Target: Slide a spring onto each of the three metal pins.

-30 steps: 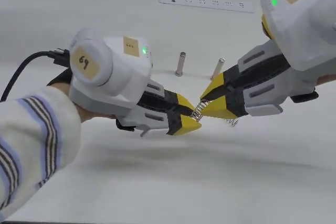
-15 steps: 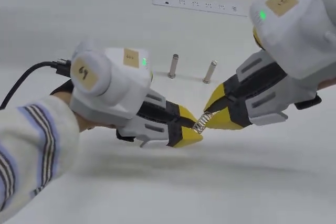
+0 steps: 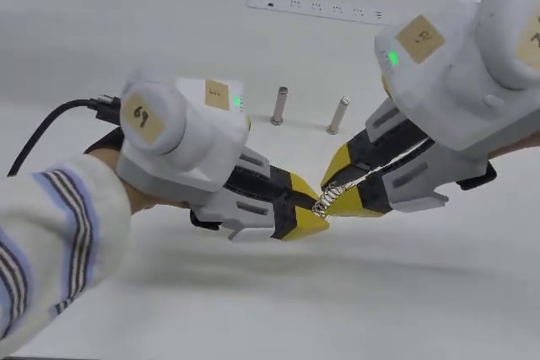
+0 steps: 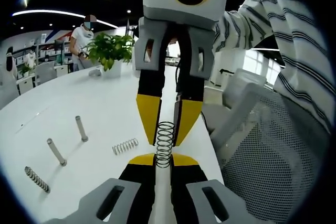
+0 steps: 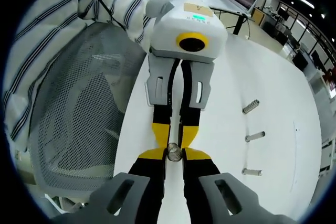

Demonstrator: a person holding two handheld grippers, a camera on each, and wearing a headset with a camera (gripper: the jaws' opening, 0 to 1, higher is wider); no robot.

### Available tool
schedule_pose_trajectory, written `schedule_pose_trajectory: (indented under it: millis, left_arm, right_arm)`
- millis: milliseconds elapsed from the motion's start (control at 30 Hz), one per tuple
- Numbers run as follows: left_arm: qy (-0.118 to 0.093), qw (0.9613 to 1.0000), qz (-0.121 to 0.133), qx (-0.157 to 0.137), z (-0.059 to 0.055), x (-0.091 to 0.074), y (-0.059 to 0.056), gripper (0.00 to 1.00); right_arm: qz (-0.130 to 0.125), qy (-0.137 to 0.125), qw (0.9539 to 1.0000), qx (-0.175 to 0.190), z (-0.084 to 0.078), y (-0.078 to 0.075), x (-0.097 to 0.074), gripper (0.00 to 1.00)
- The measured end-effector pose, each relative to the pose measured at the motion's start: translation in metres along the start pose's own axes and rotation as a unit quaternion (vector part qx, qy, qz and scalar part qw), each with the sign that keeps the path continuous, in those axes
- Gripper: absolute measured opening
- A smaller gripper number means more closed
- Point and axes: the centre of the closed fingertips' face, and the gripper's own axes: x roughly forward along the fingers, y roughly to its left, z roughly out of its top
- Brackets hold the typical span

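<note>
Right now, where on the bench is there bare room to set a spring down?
Bare white tabletop lies nearside of the left gripper and right gripper, and between the two upright metal pins and the white power strip. Crowded: both grippers meet on the small steel coil spring, before the pins.

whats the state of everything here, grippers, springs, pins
left gripper: shut on held spring
right gripper: shut on held spring
held spring: off the table, gripped at both ends
loose spring: lying on the table
sprung pin: has a spring on it
middle pin: bare
far pin: bare
</note>
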Motion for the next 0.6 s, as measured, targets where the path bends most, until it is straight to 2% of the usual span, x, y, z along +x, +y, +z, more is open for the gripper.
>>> schedule_pose_trajectory:
  millis: [167,600]
  left_arm:
    - [-0.002,1.0000,-0.003,-0.002,0.0023,0.0004,-0.0030,0.02]
    - [0.003,0.9999,0.006,0.008,0.0004,-0.0023,0.0016,0.02]
  right_arm:
    - [0.009,0.007,0.9999,-0.004,-0.0024,0.0038,0.0080,0.08]
    - [0.006,0.019,0.9998,-0.005,-0.0046,-0.0012,0.0111,0.08]
